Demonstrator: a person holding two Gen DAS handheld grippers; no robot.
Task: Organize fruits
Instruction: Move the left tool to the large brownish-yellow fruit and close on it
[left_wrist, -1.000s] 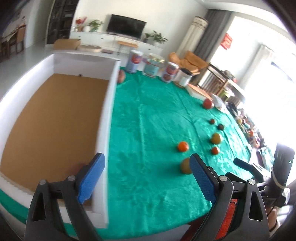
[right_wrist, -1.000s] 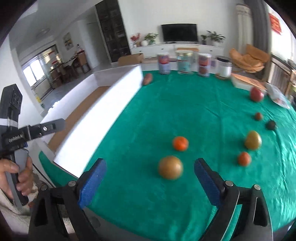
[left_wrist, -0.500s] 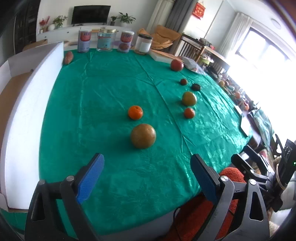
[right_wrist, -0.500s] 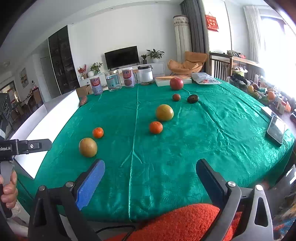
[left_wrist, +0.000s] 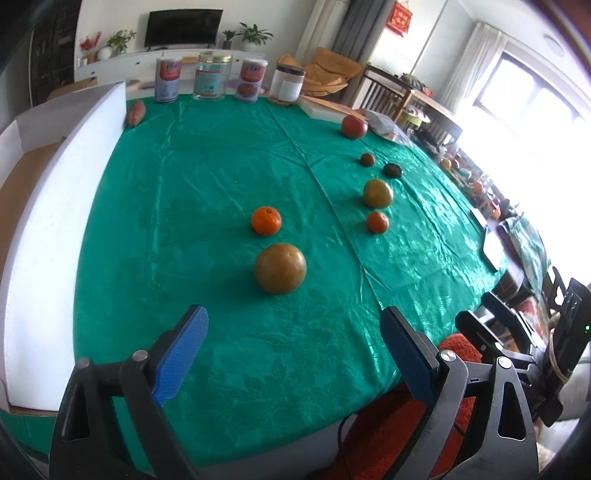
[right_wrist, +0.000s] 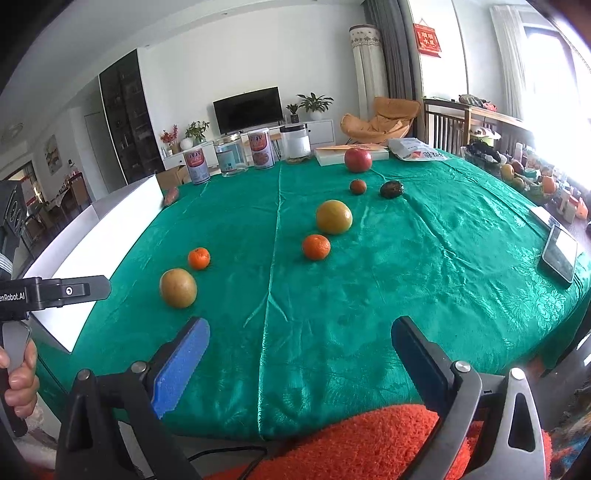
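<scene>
Several fruits lie on the green tablecloth (left_wrist: 207, 177). A brown-yellow pear (left_wrist: 280, 268) (right_wrist: 178, 288) is nearest, with a mandarin (left_wrist: 266, 220) (right_wrist: 199, 257) just behind it. Further right lie another mandarin (left_wrist: 377, 222) (right_wrist: 316, 247), a yellow-green orange (left_wrist: 377, 192) (right_wrist: 334, 216), a small dark red fruit (left_wrist: 367, 159) (right_wrist: 358, 186), an avocado (left_wrist: 392, 170) (right_wrist: 391, 189) and a red apple (left_wrist: 354, 126) (right_wrist: 358, 159). My left gripper (left_wrist: 293, 347) is open and empty just short of the pear. My right gripper (right_wrist: 299, 354) is open and empty over the table's near edge.
A white box (left_wrist: 48, 206) (right_wrist: 92, 236) with a brown floor runs along the table's left side; a sweet potato (left_wrist: 135, 113) lies by its far corner. Several cans and jars (left_wrist: 210, 82) stand at the back. A phone (right_wrist: 559, 257) lies at the right edge.
My left gripper has swung from over the white box to face the fruits, then come closer to the pear. My right gripper has turned right and pulled back to the near edge.
</scene>
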